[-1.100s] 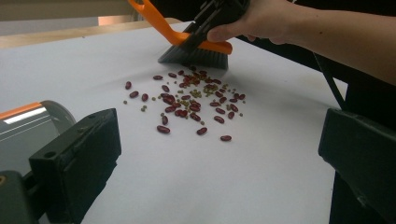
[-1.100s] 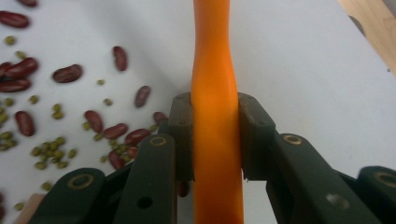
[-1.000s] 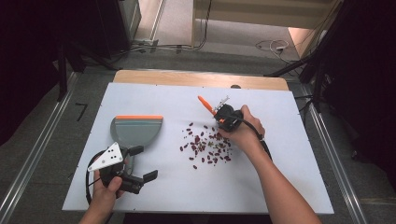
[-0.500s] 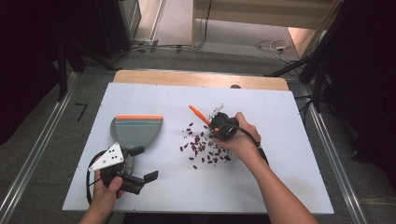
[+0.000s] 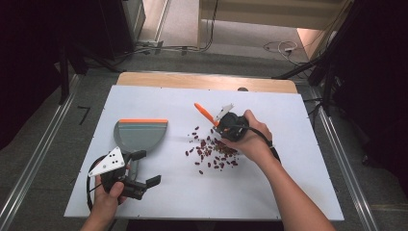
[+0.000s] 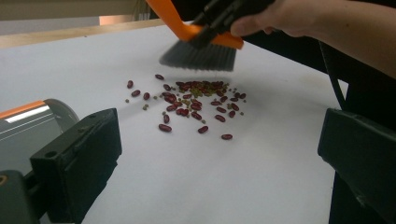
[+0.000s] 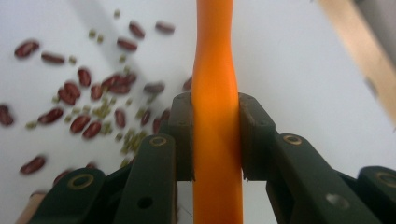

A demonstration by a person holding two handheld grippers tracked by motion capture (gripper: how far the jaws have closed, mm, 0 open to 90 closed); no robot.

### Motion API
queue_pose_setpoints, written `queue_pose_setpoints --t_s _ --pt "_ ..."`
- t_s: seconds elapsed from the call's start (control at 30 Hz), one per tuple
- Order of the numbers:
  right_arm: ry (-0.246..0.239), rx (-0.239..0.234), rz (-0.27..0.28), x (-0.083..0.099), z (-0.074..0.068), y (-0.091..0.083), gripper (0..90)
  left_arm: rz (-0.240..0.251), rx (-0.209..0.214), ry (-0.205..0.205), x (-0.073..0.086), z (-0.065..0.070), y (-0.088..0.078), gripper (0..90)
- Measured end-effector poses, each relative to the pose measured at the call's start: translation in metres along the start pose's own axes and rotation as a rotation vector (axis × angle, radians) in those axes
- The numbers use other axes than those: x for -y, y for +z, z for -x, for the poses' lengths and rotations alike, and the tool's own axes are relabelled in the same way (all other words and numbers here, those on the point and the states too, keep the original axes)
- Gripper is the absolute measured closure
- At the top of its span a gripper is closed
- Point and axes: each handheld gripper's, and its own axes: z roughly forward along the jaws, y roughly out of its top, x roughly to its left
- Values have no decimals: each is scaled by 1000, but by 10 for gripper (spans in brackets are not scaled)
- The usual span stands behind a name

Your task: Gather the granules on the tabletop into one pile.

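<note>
A pile of dark red beans with small green ones point(image 5: 211, 151) lies in the middle of the white table point(image 5: 288, 192). My right gripper point(image 5: 222, 121) is shut on the orange handle point(image 7: 215, 70) of a small brush. The brush's grey bristles point(image 6: 198, 56) hang just above the far side of the beans point(image 6: 191, 100). A grey dustpan point(image 5: 139, 134) with an orange edge lies at the left, its mouth facing away from me. My left gripper point(image 5: 146, 168) rests just below it, open, with nothing between its jaws. In the left gripper view the dustpan point(image 6: 28, 123) sits beside the left jaw.
A wooden strip point(image 5: 207, 79) runs along the table's far edge. Metal rails point(image 5: 29, 163) flank the table on the floor. Bare white surface lies between the beans and the dustpan and along the near edge.
My right gripper has shifted the brush slightly left over the beans and lifted it a little. The left gripper and dustpan have not moved.
</note>
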Motion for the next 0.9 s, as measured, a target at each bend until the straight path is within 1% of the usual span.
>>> queue_pose_setpoints --t_s 0.03,0.1,0.13,0.17,0.2,0.23,0.3,0.4,0.47,0.53,0.6,0.67,0.7,0.73,0.77,0.8,0.83,0.87,0.9 --pt "-16 -1 24 -4 3 0 691 1 -1 -1 0 0 0 6" --pt "-64 22 51 -15 7 2 691 1 -3 0 1 0 -1 6" --pt "-82 37 55 -22 6 5 691 -1 -3 0 1 0 -1 6" --pt "-112 39 57 -29 5 9 691 -2 -6 1 1 0 -2 6" --pt "-152 41 52 -35 3 14 690 3 -3 -4 1 0 -2 6" --pt "-173 51 52 -41 0 19 691 3 -3 -3 2 -1 -3 6" --pt "-195 62 53 -51 -4 30 690 1 1 -1 2 -1 -4 6" --pt "-229 53 38 -62 -9 47 690 4 7 3 2 -1 -5 11" --pt "-256 53 19 -63 -14 57 690 2 8 1 3 -1 -6 11" --pt "-240 25 32 -64 -17 59 690 3 7 0 3 -2 -6 11" --pt "-269 13 15 -63 -23 59 689 0 8 0 4 -3 -6 11" --pt "-312 12 9 -60 -30 58 688 -2 8 1 4 -3 -6 11" --pt "-334 -12 20 -57 -34 55 686 -1 8 0 4 -3 -6 11" --pt "-334 -12 20 -57 -34 55 686 0 8 0 3 -2 -6 11" --pt "-353 -42 30 -52 -38 52 685 -2 9 0 3 -2 -5 11" --pt "-364 -49 34 -50 -39 51 684 0 9 1 3 -1 -5 11" --pt "-364 -49 34 -50 -39 51 684 -1 11 3 3 -1 -5 11" --pt "-370 -62 37 -48 -41 49 683 -2 11 3 3 -1 -4 11" --pt "-386 -76 43 -46 -43 48 681 -4 8 4 3 0 -4 11"
